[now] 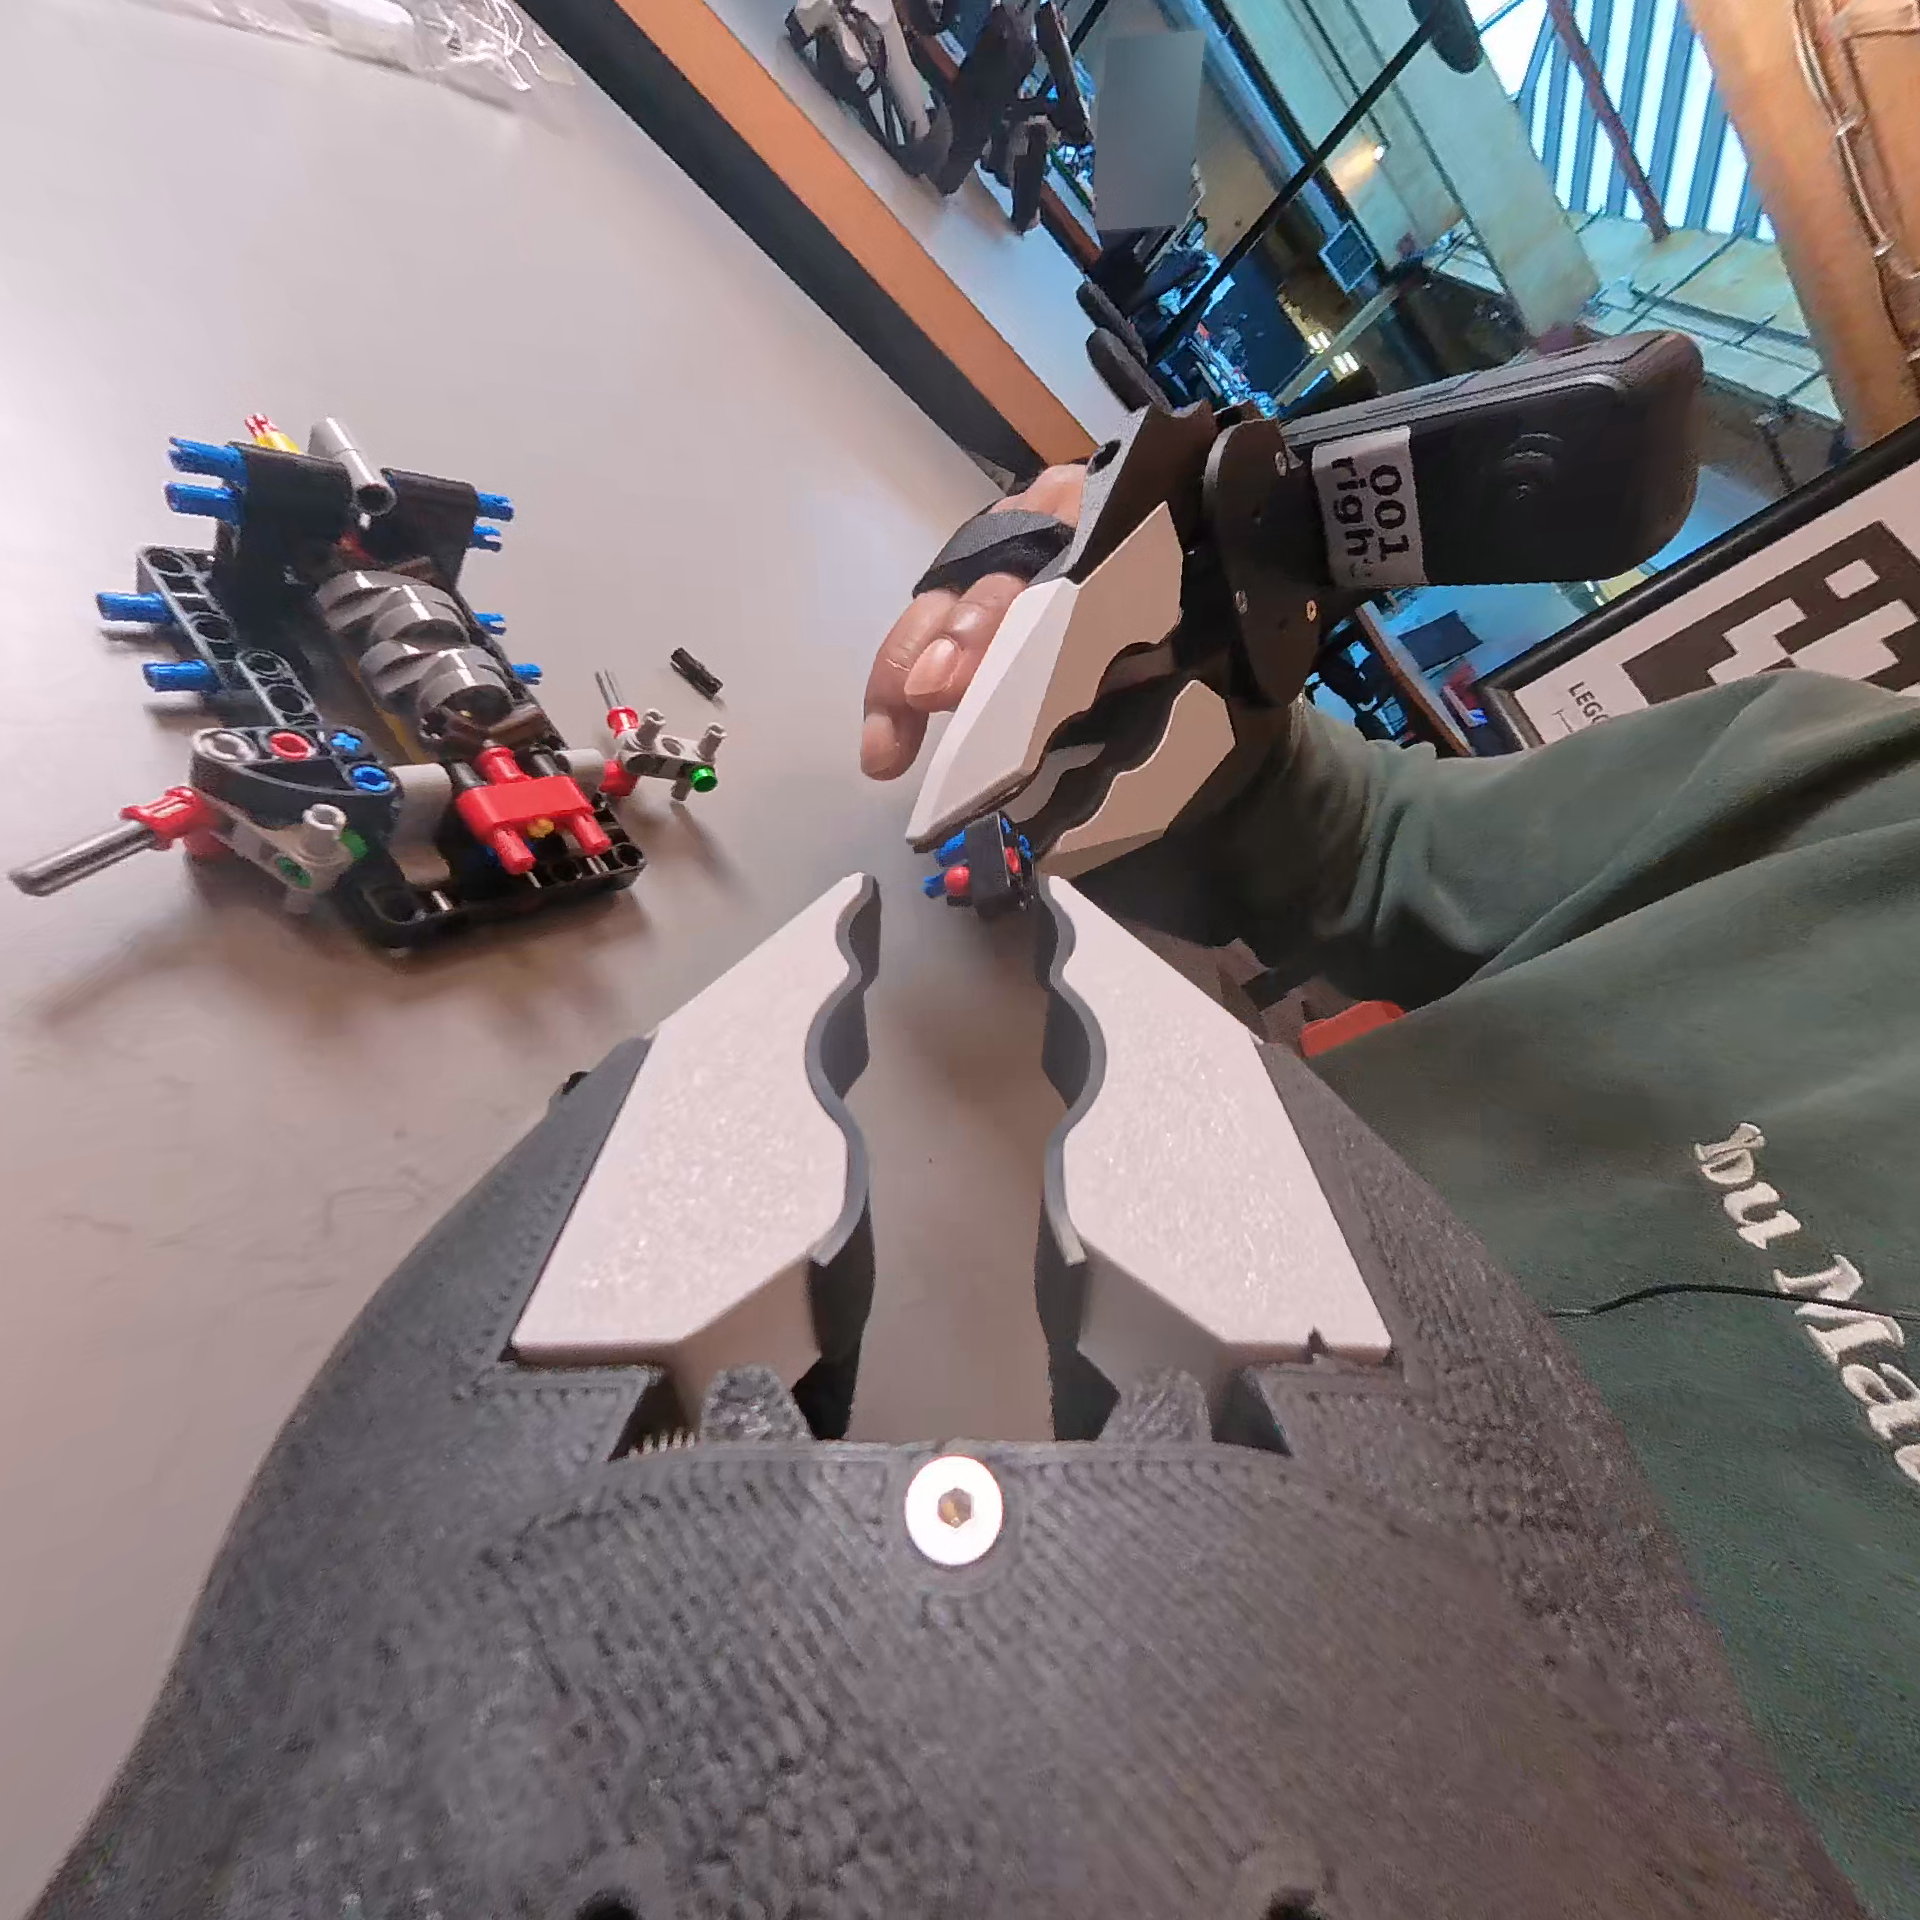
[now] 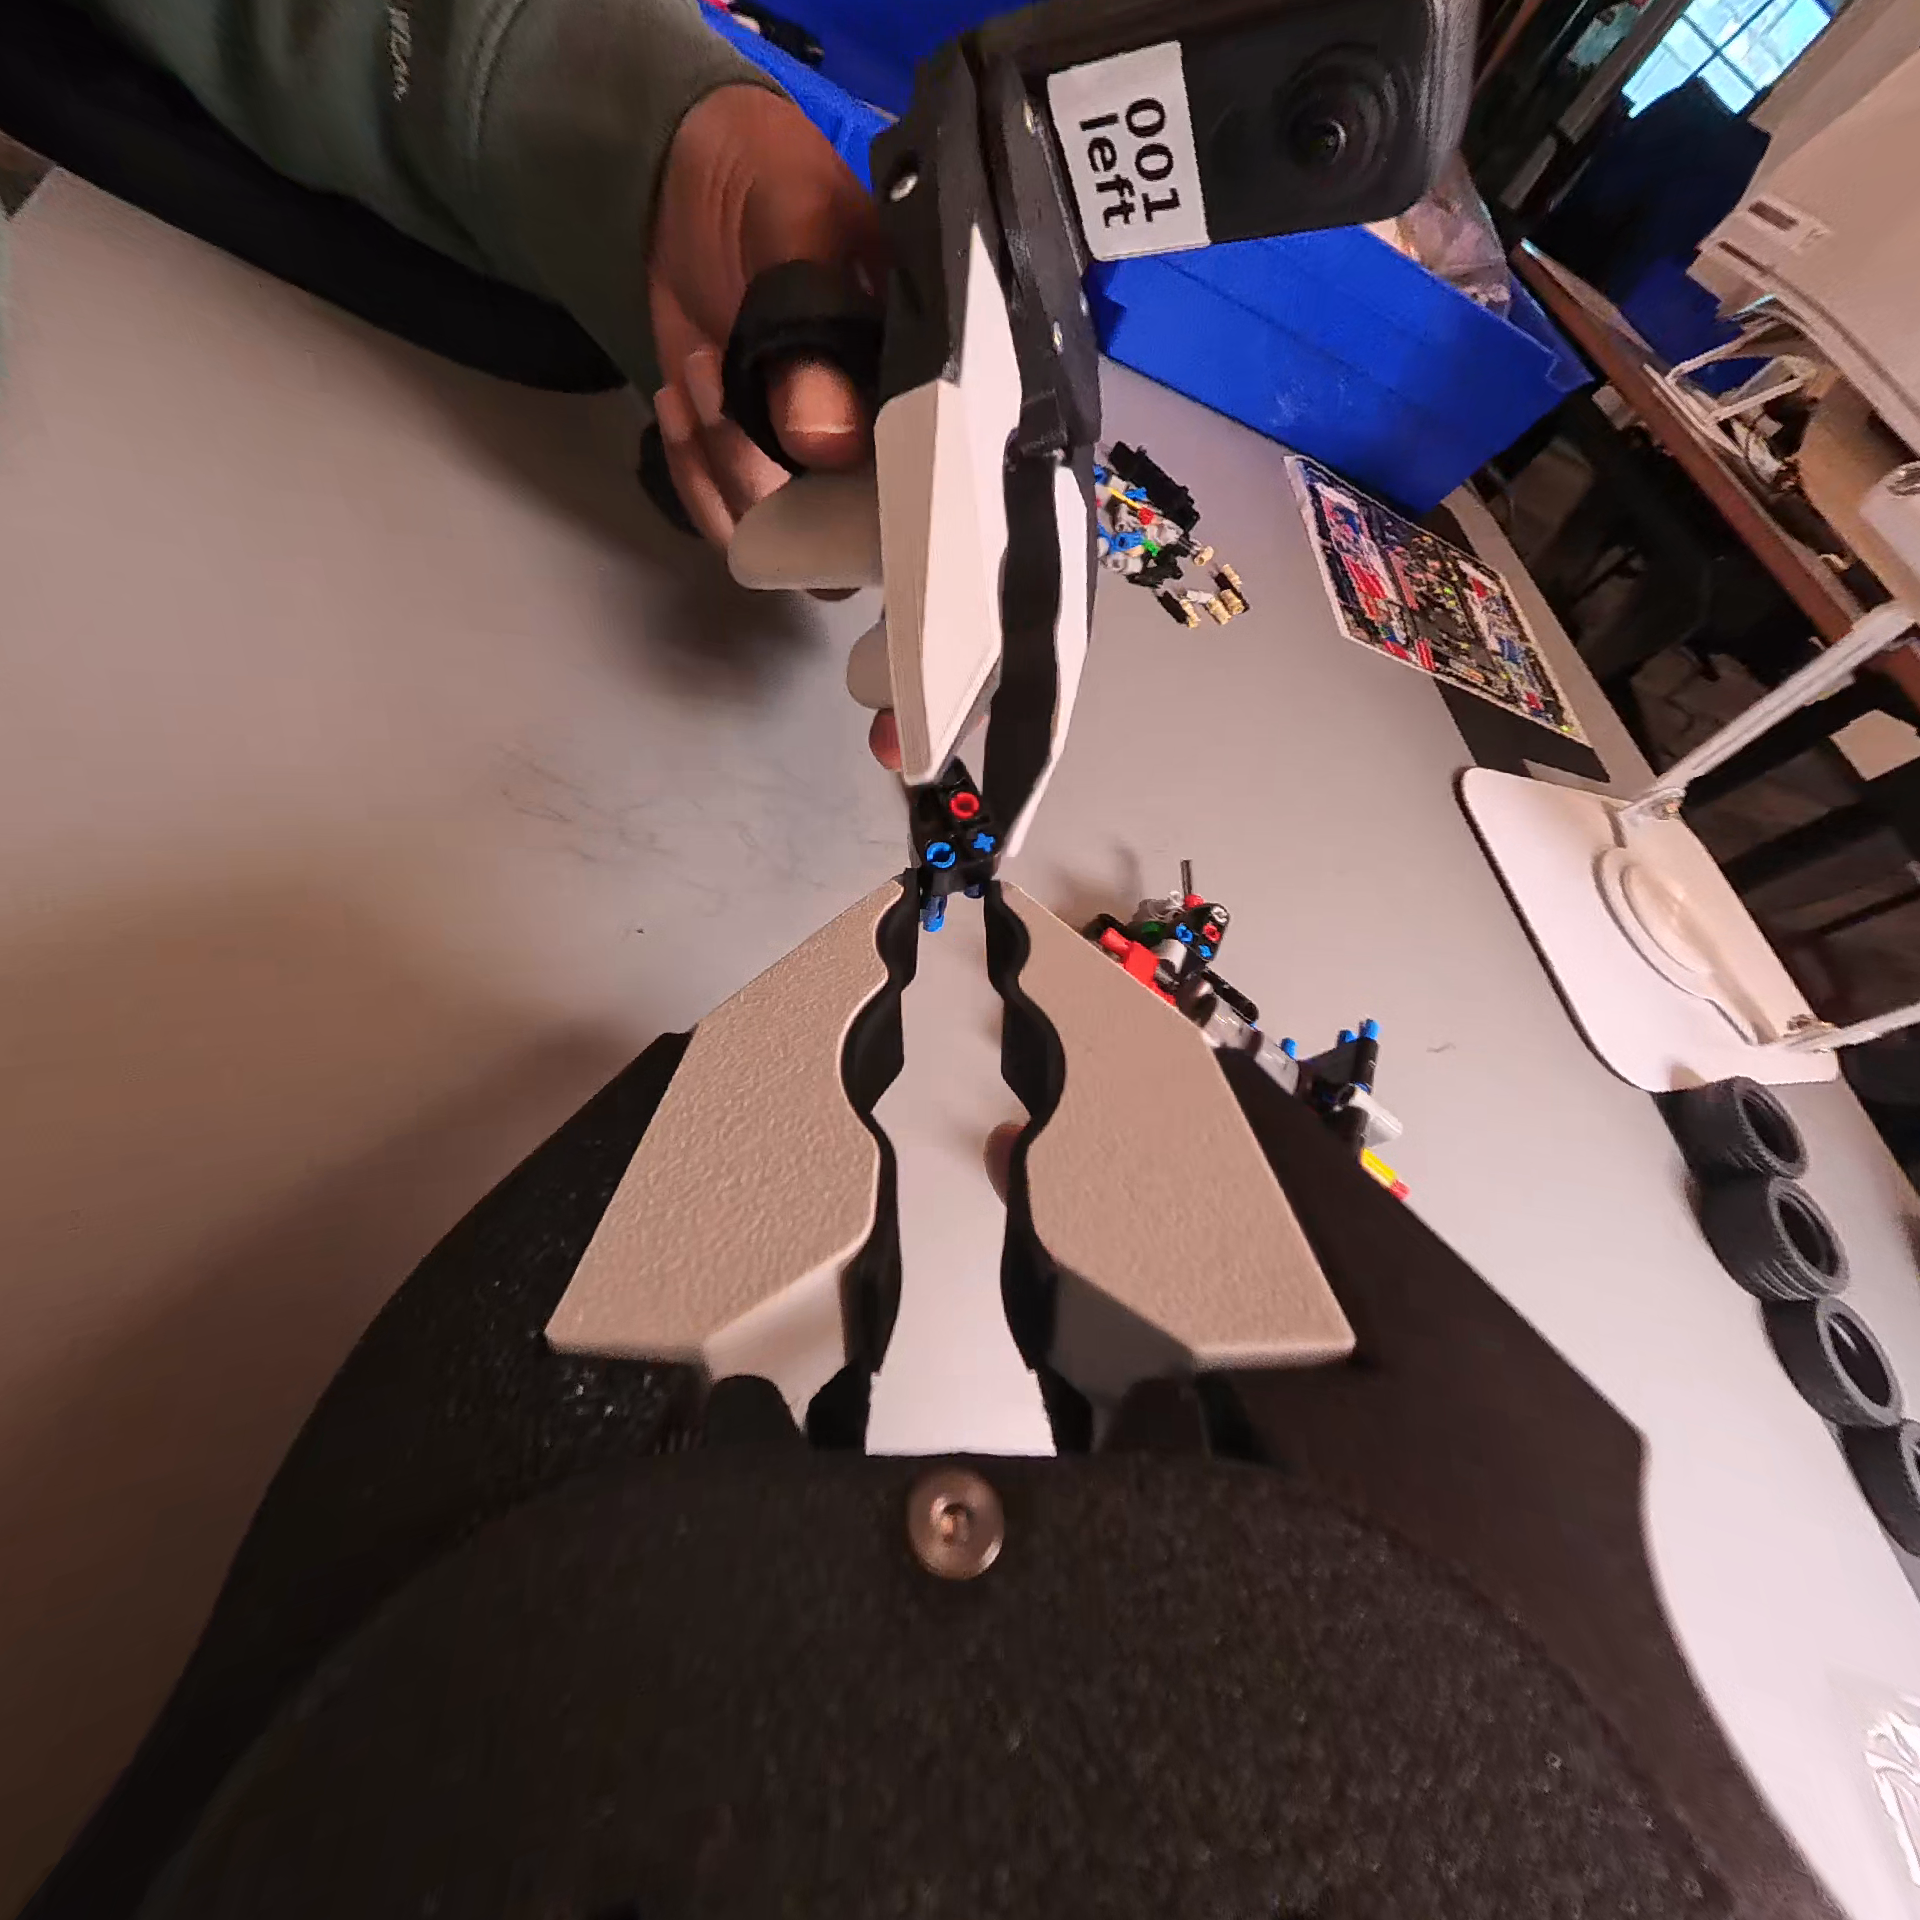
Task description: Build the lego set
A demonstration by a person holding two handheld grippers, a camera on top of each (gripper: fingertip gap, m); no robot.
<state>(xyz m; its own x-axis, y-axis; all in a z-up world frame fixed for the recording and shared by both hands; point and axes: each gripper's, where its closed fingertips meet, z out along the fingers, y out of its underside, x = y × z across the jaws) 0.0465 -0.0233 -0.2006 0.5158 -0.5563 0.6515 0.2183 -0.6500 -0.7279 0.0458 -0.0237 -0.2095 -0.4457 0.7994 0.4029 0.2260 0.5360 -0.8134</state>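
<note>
My right gripper (image 2: 948, 896) is shut on a small black Lego piece (image 2: 961, 821) with red and blue pins and holds it above the table. My left gripper (image 1: 956, 894) is open, and its fingertips meet the same piece (image 1: 987, 873) from the opposite side. In the right wrist view the left gripper (image 2: 971, 800) comes down from above with its jaws apart around the top of the piece. In the left wrist view the right gripper (image 1: 982, 847) reaches in from the right. The part-built Lego assembly (image 1: 395, 707) lies on the table to the left; it also shows in the right wrist view (image 2: 1226, 997).
Beside the assembly lie a grey connector with a green pin (image 1: 670, 753) and a black pin (image 1: 696, 670). Farther off lie a pile of small parts (image 2: 1153, 540), an instruction booklet (image 2: 1434, 603), a row of black tyres (image 2: 1787, 1247), a white lamp base (image 2: 1621, 914) and a blue bin (image 2: 1320, 332). Both grippers' tips are close together, under 4 cm apart.
</note>
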